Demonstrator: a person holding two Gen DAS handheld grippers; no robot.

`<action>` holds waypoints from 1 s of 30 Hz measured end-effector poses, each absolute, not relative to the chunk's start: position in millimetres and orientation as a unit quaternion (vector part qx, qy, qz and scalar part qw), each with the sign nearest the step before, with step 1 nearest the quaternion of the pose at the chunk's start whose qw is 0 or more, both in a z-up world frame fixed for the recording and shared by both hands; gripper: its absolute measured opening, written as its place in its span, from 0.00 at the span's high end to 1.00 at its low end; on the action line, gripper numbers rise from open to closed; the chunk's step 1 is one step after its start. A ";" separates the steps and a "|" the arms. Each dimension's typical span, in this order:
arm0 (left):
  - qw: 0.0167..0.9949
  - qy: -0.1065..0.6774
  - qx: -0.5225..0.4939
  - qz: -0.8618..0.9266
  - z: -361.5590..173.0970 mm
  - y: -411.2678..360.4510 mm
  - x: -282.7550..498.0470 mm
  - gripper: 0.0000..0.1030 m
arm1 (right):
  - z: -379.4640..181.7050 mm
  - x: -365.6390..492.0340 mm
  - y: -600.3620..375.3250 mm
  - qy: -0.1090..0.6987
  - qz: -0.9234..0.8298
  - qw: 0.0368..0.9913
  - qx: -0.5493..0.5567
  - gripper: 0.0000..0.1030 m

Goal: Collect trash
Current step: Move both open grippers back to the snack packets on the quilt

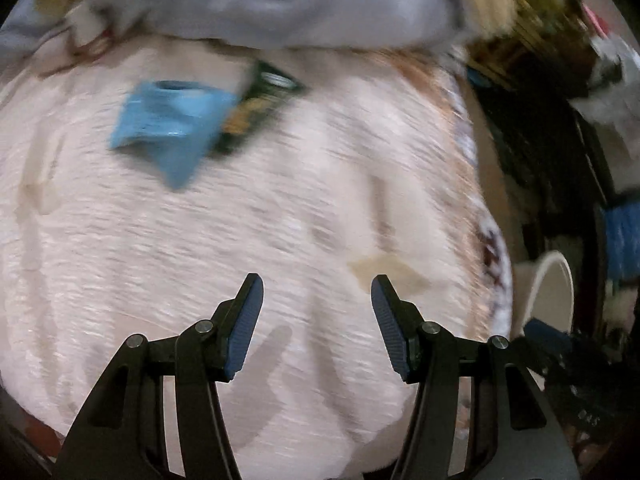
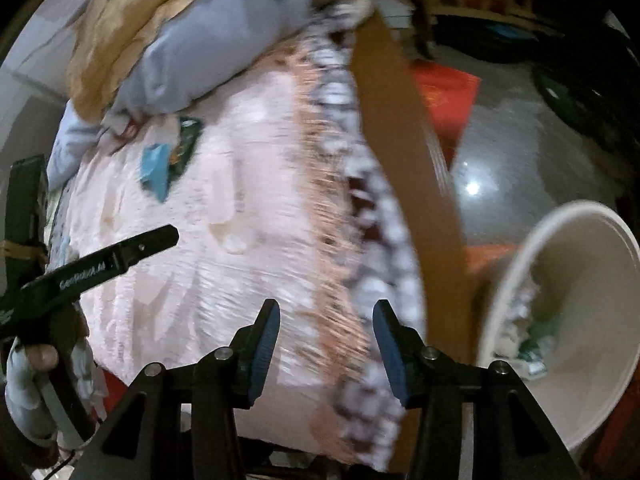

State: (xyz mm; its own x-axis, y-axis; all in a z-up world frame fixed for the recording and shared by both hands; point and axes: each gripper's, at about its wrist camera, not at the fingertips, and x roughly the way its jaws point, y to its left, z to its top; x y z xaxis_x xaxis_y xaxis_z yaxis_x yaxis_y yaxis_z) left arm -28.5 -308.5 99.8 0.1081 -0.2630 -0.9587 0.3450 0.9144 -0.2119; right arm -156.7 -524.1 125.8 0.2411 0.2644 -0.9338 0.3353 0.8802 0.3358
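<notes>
Two wrappers lay side by side, overlapping, on the bed, just before a pillow. A bin holding scraps stood right of the bed.

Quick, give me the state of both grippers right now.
Left gripper: jaws open, holding nothing, above the pink blanket.
Right gripper: jaws open, holding nothing.
</notes>
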 end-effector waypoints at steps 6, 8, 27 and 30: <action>0.770 0.618 -0.006 -0.159 103.9 -266.5 25.1 0.47 | 126.9 -120.7 -486.6 0.611 0.008 0.757 0.233 0.47; 0.774 0.615 -0.012 -0.149 102.1 -259.4 42.8 0.47 | 126.9 -112.8 -478.0 0.610 0.013 0.758 0.229 0.47; 0.776 0.616 -0.072 -0.115 66.3 -248.9 115.3 0.47 | 121.2 -86.6 -459.5 0.616 0.026 0.757 0.217 0.42; 0.772 0.618 -0.082 -0.121 60.4 -251.1 120.9 0.47 | 120.4 -86.7 -461.5 0.615 0.025 0.757 0.218 0.42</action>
State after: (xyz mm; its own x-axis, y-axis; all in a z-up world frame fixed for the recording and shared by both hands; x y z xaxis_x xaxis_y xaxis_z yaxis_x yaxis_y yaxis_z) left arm 120.9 -251.1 60.4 0.2065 -0.2883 -0.9350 0.0854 0.9573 -0.2763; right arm -86.7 -461.5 120.4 0.2421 0.3058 -0.9208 0.2314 0.9035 0.3609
